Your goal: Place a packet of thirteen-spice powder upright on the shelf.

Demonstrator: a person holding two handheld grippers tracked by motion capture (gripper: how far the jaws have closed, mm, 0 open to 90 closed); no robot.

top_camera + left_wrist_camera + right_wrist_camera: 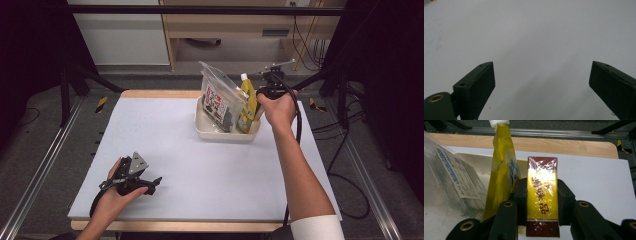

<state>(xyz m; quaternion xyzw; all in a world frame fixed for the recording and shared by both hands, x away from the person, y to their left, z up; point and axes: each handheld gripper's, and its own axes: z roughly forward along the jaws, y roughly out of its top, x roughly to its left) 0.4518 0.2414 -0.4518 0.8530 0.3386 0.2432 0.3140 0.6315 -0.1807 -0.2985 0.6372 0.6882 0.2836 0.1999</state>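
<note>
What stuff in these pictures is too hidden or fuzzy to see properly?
- Yellow-and-brown box: its bottom, cut by the right gripper view's edge; in the high view the hand hides it.
- Tray: its floor, behind the clear bag and yellow pouch.
- Bag label: print too small, both views.

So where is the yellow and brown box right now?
The box is clamped between the right gripper's jaws, beside the yellow pouch, at the right end of the tray on the table's far right.
</note>
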